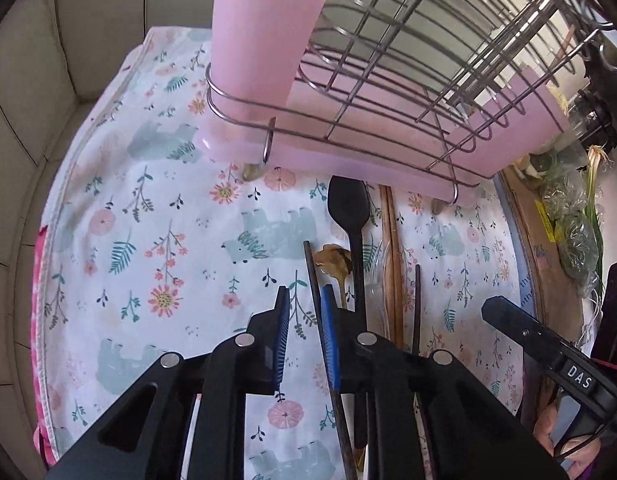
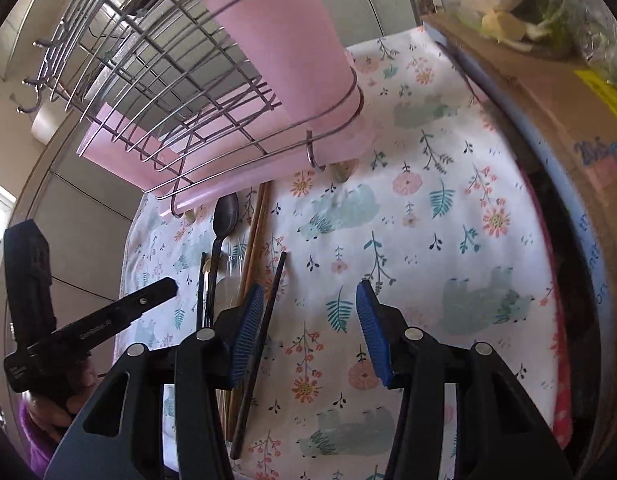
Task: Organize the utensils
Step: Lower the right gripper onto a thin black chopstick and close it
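**Two Claws Above a Row of Utensils on the Worktop**

Two claws point steeply down at a worktop covered by a floral cloth [image 1: 156,216]. Several utensils lie side by side on the cloth, handles toward the cameras, tips toward a wire dish rack [image 1: 408,92] standing at the far end of the cloth.

Utensil group, as seen from the left wrist view:
- black spoon [image 1: 348,204], bowl nearest the rack;
- gold fork [image 1: 332,260], just beside the spoon handle;
- wooden chopsticks [image 1: 390,248], parallel to the spoon on its right;
- a clear plastic utensil [image 1: 374,276] between spoon and chopsticks, type not discernible;
- two dark chopsticks [image 1: 313,276], one on each side of the group.

Left claw [image 1: 304,312]: the jaws stand narrow. No item is pressed between the blue pads. The left-hand dark chopstick runs just beside the inner face of the right pad; contact cannot be confirmed.

Right claw [image 2: 310,312]: the jaws stand at a medium, clearly open gap, with bare cloth between the pads. The other dark chopstick [image 2: 264,332] passes just beside the left pad and is not gripped. In this view the left claw's black body [image 2: 108,320] appears at the left edge, with part of a hand [image 2: 56,404] below it.

Rack: pink drip tray [image 1: 388,160] under the wire frame, pink holder [image 1: 264,28] in the corner ring. A cardboard box [image 2: 548,92] carrying bagged greens [image 1: 572,236] borders the cloth.
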A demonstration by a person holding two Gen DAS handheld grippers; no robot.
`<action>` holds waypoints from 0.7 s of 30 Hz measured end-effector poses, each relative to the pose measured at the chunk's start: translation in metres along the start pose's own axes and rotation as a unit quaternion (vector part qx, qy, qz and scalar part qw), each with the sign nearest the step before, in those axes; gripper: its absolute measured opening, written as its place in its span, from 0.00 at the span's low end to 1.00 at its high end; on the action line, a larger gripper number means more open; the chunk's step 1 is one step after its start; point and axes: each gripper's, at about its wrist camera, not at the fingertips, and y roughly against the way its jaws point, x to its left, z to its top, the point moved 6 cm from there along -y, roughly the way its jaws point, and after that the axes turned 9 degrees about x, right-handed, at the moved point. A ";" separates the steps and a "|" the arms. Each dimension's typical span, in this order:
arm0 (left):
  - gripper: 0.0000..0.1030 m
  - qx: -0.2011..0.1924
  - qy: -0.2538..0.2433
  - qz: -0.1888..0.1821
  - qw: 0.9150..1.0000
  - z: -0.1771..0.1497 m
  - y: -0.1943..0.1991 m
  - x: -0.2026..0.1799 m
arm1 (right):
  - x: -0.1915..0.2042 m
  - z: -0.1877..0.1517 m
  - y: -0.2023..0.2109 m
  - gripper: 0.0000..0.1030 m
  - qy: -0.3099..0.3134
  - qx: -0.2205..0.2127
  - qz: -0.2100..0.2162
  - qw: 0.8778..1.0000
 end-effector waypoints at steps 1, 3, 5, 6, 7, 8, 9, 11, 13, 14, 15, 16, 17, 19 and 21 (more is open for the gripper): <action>0.15 0.010 0.003 0.000 1.000 0.001 -0.006 -0.001 | -0.002 -0.001 -0.002 0.48 -0.004 0.004 0.007 1.000; 0.15 0.029 0.009 -0.002 1.000 0.001 -0.016 -0.002 | -0.003 -0.002 -0.004 0.48 -0.008 0.009 0.012 1.000; 0.14 0.041 0.009 0.004 0.999 0.001 -0.024 -0.003 | -0.003 -0.002 -0.006 0.47 -0.009 0.013 0.015 1.000; 0.14 0.043 0.007 0.003 0.999 0.001 -0.027 -0.005 | -0.002 -0.002 -0.007 0.47 -0.008 0.014 0.014 1.000; 0.13 0.046 0.005 0.003 0.999 0.001 -0.028 -0.007 | -0.002 -0.001 -0.007 0.47 -0.007 0.016 0.014 1.000; 0.11 0.048 0.003 0.005 0.999 0.002 -0.030 -0.009 | -0.003 -0.001 -0.008 0.47 -0.006 0.018 0.014 1.000; 0.09 0.051 0.001 0.008 0.999 0.002 -0.032 -0.011 | -0.001 -0.001 -0.009 0.47 -0.005 0.020 0.014 1.000; 0.07 0.061 -0.003 0.020 0.998 0.001 -0.038 -0.015 | 0.000 -0.001 -0.012 0.45 -0.003 0.025 0.016 1.000; 0.07 0.060 -0.011 0.033 0.998 0.001 -0.040 -0.019 | 0.000 -0.001 -0.014 0.43 -0.004 0.032 0.021 0.999; 0.06 0.060 -0.010 0.033 0.998 0.002 -0.041 -0.020 | 0.000 -0.001 -0.016 0.41 -0.006 0.036 0.025 0.999; 0.05 0.059 -0.002 0.029 0.998 0.002 -0.040 -0.018 | 0.001 -0.001 -0.018 0.39 -0.009 0.041 0.035 0.999; 0.04 0.058 0.006 0.023 0.998 0.002 -0.039 -0.016 | 0.001 -0.001 -0.020 0.38 -0.012 0.047 0.044 0.998; 0.04 0.056 0.012 0.020 0.998 0.002 -0.037 -0.014 | 0.003 0.000 -0.023 0.37 -0.014 0.052 0.050 0.997; 0.04 0.045 0.016 0.018 0.999 0.002 -0.029 -0.007 | 0.005 0.001 -0.028 0.34 -0.023 0.063 0.063 0.996; 0.04 0.037 0.017 0.017 0.999 0.001 -0.022 -0.001 | 0.006 0.002 -0.034 0.30 -0.028 0.074 0.067 0.995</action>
